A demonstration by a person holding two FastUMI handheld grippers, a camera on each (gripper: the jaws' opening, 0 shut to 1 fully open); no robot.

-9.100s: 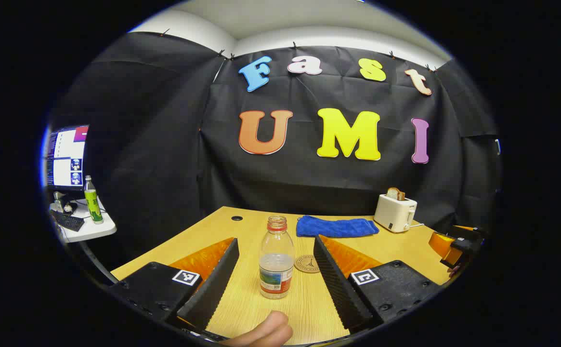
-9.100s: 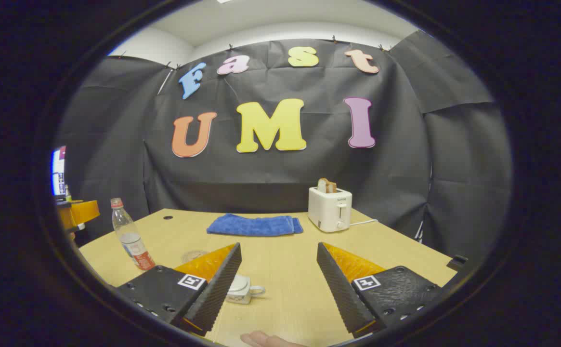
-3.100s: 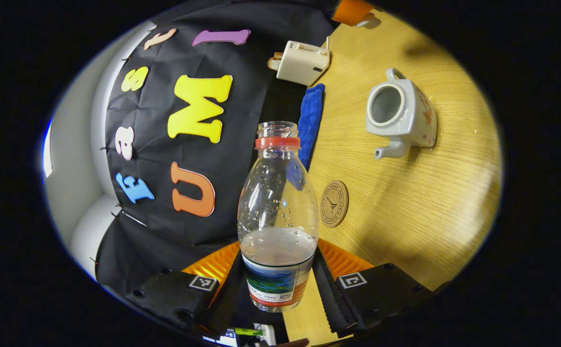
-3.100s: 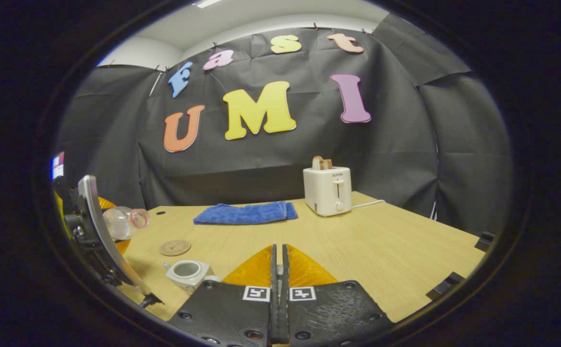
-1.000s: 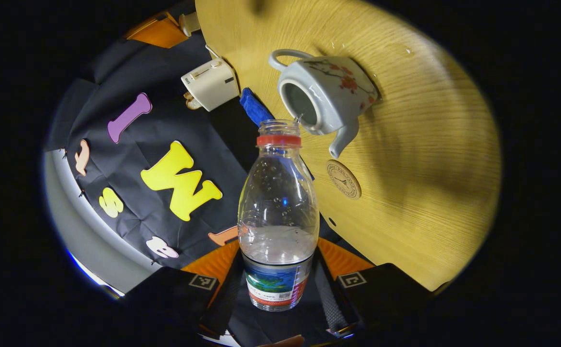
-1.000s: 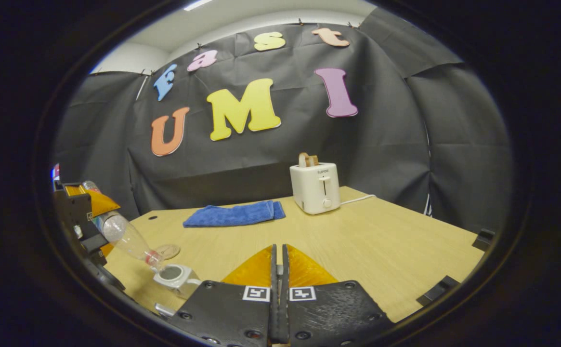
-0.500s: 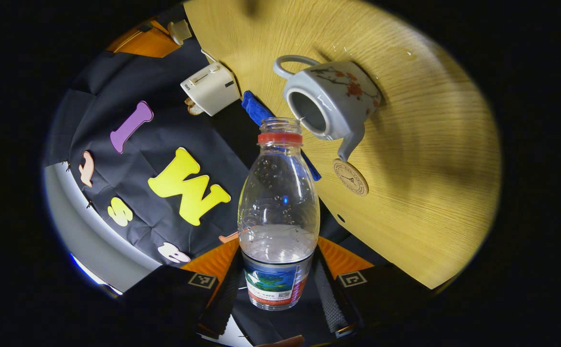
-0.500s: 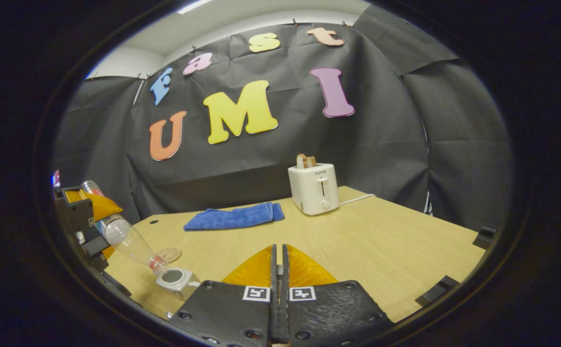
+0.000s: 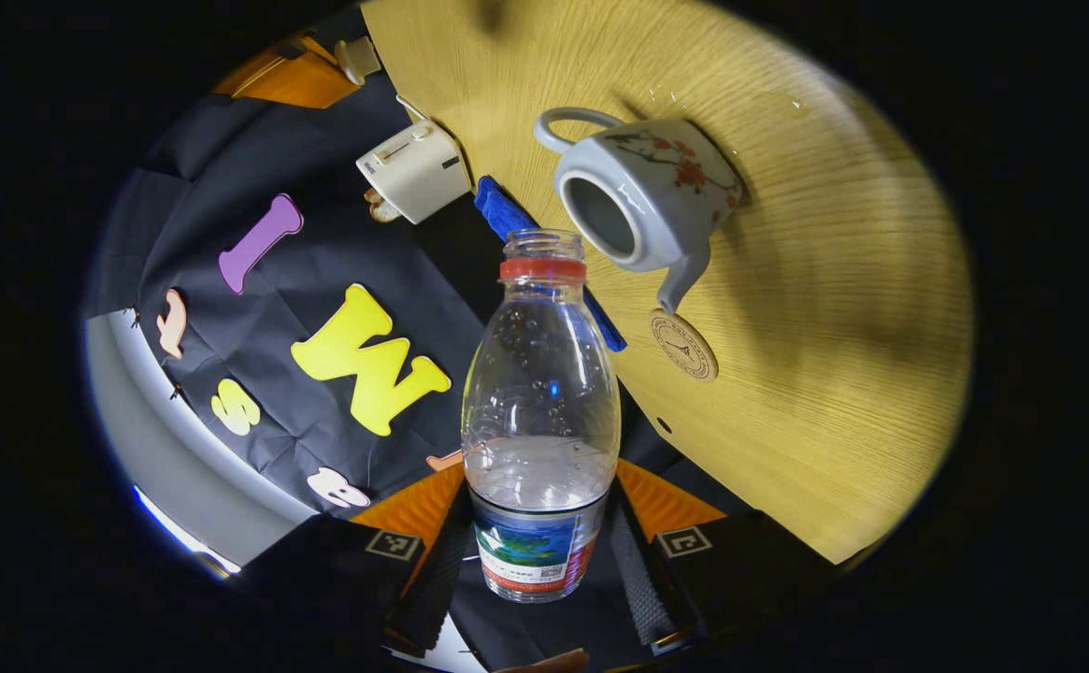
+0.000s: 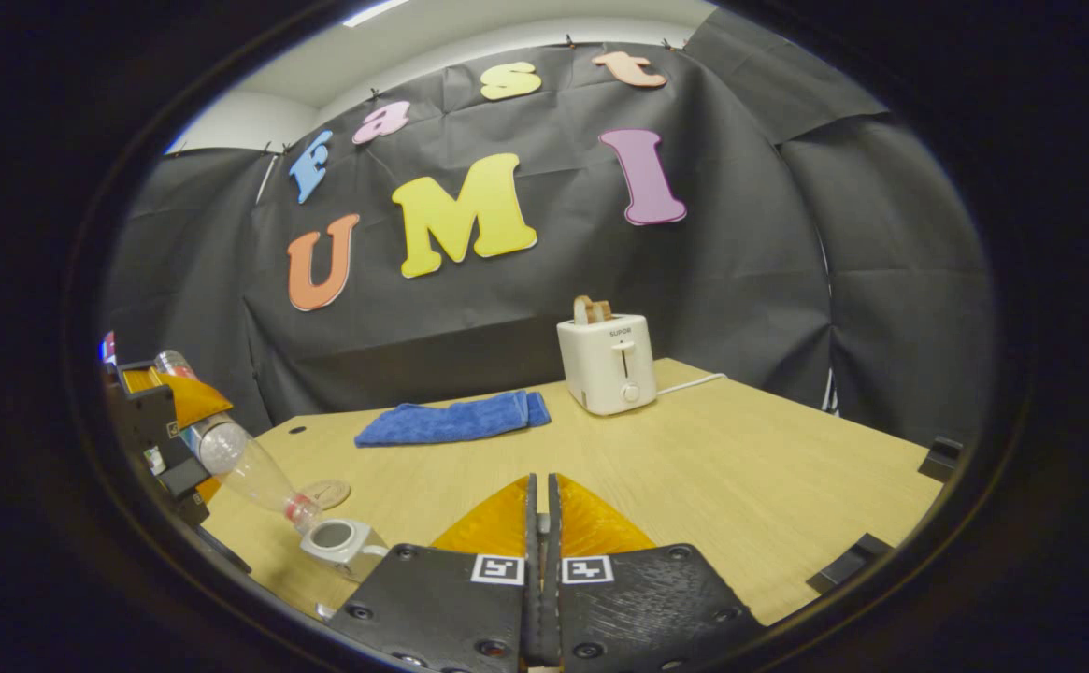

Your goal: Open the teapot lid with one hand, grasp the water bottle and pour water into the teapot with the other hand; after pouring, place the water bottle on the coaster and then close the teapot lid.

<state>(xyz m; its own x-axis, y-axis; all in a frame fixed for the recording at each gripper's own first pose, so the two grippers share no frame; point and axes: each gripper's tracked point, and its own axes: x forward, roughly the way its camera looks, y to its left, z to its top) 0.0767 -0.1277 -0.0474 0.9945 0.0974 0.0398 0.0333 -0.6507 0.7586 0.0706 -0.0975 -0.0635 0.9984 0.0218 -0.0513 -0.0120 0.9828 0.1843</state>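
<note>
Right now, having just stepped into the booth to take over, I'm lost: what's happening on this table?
A person is pouring. The left gripper is shut on the water bottle, tipped mouth-down over the open teapot on the table. The right gripper is held shut above the table; whether it grips the lid cannot be told. The coaster beside the spout lies bare.

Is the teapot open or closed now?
Open: the teapot has no lid on it, and its dark, round mouth faces the water bottle.
</note>
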